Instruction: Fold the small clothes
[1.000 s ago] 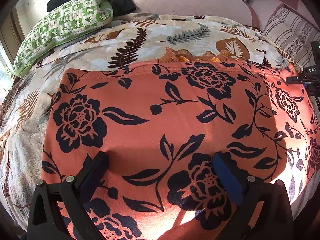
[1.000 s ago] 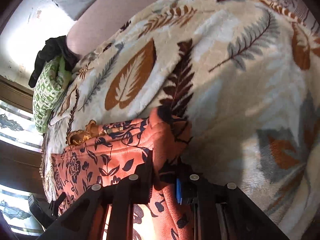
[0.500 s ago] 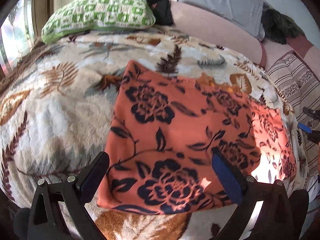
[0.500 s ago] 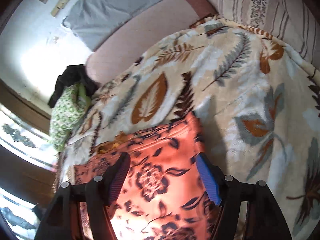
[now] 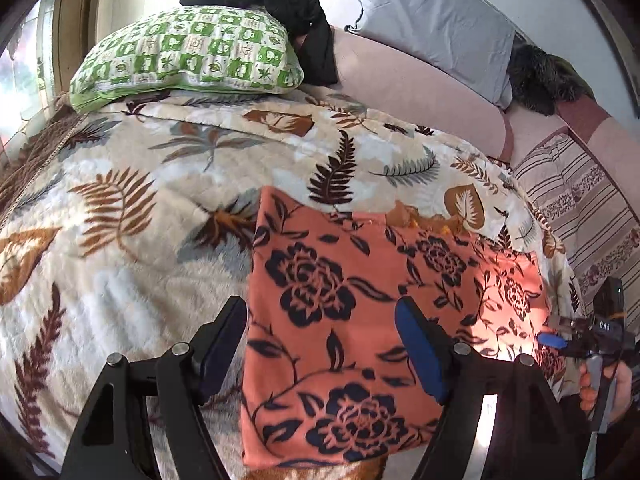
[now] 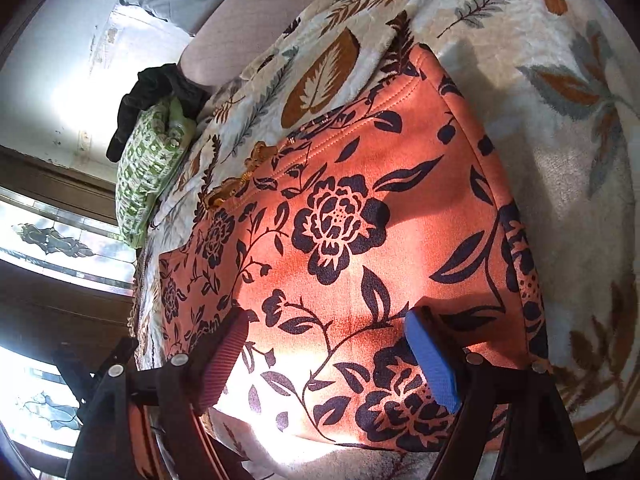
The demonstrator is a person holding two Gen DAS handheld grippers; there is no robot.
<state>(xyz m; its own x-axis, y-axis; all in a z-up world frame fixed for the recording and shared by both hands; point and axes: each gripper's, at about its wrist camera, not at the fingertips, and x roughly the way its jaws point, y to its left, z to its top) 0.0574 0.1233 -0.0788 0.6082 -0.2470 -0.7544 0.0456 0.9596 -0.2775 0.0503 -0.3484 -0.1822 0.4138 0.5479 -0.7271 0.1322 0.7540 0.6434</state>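
Leaf-print bed blanket (image 5: 132, 240) carries folded orange floral garment (image 5: 360, 320), green pillow (image 5: 188, 56)

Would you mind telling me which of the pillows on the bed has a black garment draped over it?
The green-and-white patterned pillow; the black garment lies over its top, while the grey pillow has none.

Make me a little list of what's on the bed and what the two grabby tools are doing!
cloth: orange flowered garment, folded, lying flat
under it: leaf-print blanket
behind: green pillow with black clothing on it
left tool: closing, nothing pinched
right tool: opening, above the cloth, nothing pinched
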